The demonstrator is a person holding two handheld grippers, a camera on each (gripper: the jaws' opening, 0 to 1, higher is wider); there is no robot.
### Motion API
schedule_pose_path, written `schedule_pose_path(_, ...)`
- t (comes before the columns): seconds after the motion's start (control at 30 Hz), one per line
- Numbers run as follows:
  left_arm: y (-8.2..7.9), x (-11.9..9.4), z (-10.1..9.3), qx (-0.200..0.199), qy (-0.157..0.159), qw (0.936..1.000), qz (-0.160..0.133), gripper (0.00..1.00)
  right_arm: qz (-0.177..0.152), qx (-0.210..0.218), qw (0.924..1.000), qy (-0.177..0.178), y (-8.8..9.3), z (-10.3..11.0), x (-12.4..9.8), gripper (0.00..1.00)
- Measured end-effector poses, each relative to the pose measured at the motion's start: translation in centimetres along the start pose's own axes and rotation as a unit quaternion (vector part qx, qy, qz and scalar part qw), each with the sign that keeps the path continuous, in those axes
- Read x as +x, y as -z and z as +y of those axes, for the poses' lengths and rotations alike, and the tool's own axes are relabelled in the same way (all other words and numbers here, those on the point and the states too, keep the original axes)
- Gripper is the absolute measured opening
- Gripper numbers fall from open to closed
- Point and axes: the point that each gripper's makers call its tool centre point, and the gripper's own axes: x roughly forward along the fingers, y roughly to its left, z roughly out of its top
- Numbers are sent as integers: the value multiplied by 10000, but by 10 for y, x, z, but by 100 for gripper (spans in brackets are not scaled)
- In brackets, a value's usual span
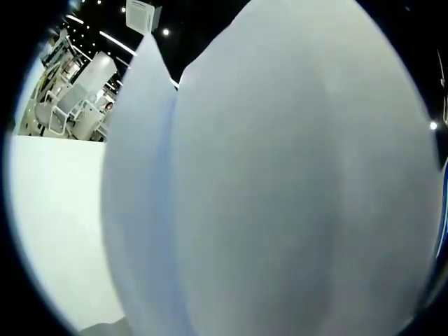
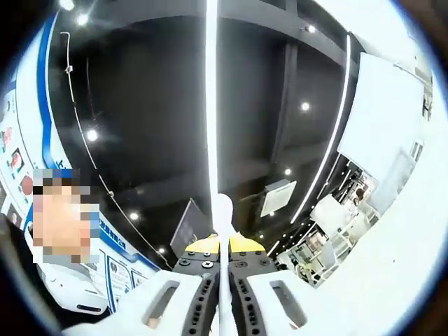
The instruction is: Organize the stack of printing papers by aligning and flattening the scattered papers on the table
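Left gripper view: the papers [image 1: 280,182] fill the frame from about 9 o'clock round to 3 o'clock, seen broadside and very close, as two overlapping bowed sheets with a seam running from 11 o'clock down to 7 o'clock. The white table [image 1: 56,224] shows at 8 to 9 o'clock, with chairs [image 1: 73,105] beyond it at 10 o'clock. This view's own jaws are hidden behind the sheets, so I cannot tell whether the left gripper is apart or together.

Right gripper view: the right gripper [image 2: 222,294] rises from 6 o'clock, jaws pressed together on the papers [image 2: 211,105]. Here the stack is seen edge-on, a thin white line running from the jaws straight up to 12 o'clock. So its long axis lies along the gripper's axis and points at the dark ceiling [image 2: 154,126], meaning the stack is held upright off the table. A person [image 2: 70,280] sits at 8 o'clock.

Judgement: the right gripper carries the stack; the next move, tapping edges square on the table, depends on keeping that edge-on line vertical. The left view gives the sheets' bow; the right view gives their alignment.
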Motion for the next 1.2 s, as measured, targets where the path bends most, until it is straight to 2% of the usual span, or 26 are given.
schedule_pose_path(0.37, 0, -1, 0, -1, -2, 10000, -3, 8, 53, -49, 10000, -28, 2, 4, 2, 0)
schedule_pose_path(0.67, 0, 0, 0, 6, -13, 10000, -8, 8, -44, -139, 9999, -14, -2, 8, 5, 0)
schedule_pose_path(0.83, -1, 0, 1, 6, -19, 10000, -7, 8, 135, -294, 9995, 13, 8, 12, 12, 0)
schedule_pose_path(0.97, -1, 0, 0, -3, -23, 10000, -4, 8, 160, -441, 9988, 101, 12, 15, 17, 0)
schedule_pose_path(1.2, -1, 1, -3, -4, -18, 10000, -1, 8, 128, -612, 9976, 294, 6, 17, 18, 0)
